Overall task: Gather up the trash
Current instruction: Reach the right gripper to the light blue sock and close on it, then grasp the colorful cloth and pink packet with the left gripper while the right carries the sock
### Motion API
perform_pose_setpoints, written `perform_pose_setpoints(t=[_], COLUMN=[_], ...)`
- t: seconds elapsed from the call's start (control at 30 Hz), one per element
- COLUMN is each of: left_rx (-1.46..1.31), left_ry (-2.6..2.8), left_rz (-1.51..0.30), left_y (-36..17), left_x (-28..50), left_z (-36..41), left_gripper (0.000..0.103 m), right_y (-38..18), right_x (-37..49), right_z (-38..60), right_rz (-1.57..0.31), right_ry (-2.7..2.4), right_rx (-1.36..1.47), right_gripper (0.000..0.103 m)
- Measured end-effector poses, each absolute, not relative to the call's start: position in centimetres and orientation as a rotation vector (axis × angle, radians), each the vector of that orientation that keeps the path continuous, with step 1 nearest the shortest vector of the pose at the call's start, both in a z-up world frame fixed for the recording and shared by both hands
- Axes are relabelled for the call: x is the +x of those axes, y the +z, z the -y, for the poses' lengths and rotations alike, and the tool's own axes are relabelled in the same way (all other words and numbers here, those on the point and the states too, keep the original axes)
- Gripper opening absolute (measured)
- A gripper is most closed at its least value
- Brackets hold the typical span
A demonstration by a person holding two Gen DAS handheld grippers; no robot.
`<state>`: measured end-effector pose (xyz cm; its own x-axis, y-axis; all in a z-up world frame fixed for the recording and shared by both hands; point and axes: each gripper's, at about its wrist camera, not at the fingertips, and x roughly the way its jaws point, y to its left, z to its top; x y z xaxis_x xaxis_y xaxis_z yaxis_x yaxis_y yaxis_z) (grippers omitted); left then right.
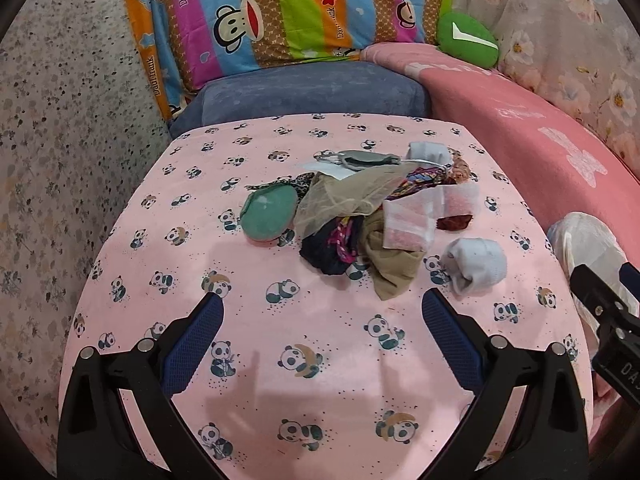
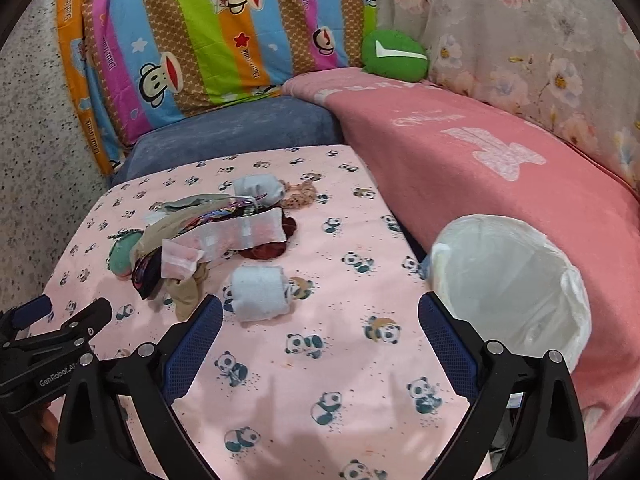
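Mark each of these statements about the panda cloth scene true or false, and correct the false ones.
1. Both tools, the left tool and the right tool, are open and hold nothing. True.
2. The bin with the white liner already holds socks. False: nothing shows inside it.
3. A rolled pale sock lies apart from the pile. True.
4. The green cushion lies on the panda cloth. False: it rests on the pink blanket.

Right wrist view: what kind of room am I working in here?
Probably a bedroom or living corner of a home: a cartoon-monkey quilt, a pink blanket over soft furniture, and a panda-print cloth covering the table beside a lined trash bin.
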<state>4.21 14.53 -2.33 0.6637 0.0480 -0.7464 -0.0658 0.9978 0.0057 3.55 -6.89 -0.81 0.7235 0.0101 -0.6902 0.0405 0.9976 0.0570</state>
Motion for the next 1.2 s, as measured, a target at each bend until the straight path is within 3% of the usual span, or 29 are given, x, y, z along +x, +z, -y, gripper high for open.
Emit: perform_pose_setpoints(t=[0.2, 0.43, 0.57, 0.67, 0.77, 0.83, 0.97, 1.07, 1.2], left_rx=[-0.042, -0.065, -0.082, -0.085, -0.099, -0.112, -0.15, -0.177, -0.203], left_ry=[0.075, 0.057, 0.024, 0.011, -0.008, -0.026, -0.059, -0.096, -0.126], left_rz=[-0.845, -0.856, -0.859, -0.866, -0.869, -0.88, -0.908, -0.927, -0.951], left_y=[-3.1, -3.9, -4.4, -4.7, -4.9, -5.1, -5.6, -6.1, -6.8], left_x=[5.6, 7.3, 8.1, 8.8, 9.5, 10.1, 11.1, 11.9, 13.0], left_z=[-16.4, -17.2, -16.7, -16.2, -15.6, -15.2, -14.2, -13.3, -12.3], left_gripper=[0.095, 0.095, 0.095, 0.095, 0.093, 0.092, 0.09, 0.076, 0.065], right_y=[-3.5, -7.0, -8.2, -8.9, -9.2, -9.2, -8.9, -8.5, -7.8], right_x=[7.7, 10.9, 11.7, 12.0, 12.0, 11.8, 11.1, 10.2, 9.5], right_z=[4.1, 2.8, 2.2, 2.2, 2.2, 2.3, 3.4, 4.3, 5.2], right_rz=[-0.854, -0.975, -0.992, -1.007, -1.001, -0.993, -0.986, -0.974, -0.962], right_ry=[-0.001, 0.024, 0.034, 0.073, 0.091, 0.097, 0.089, 0.069, 0.052], right_rx=[0.052, 0.075, 0.068, 0.099, 0.108, 0.111, 0.147, 0.153, 0.157], right_gripper=[0.093, 0.073, 0.067, 0.054, 0.05, 0.039, 0.033, 0.032, 0.032])
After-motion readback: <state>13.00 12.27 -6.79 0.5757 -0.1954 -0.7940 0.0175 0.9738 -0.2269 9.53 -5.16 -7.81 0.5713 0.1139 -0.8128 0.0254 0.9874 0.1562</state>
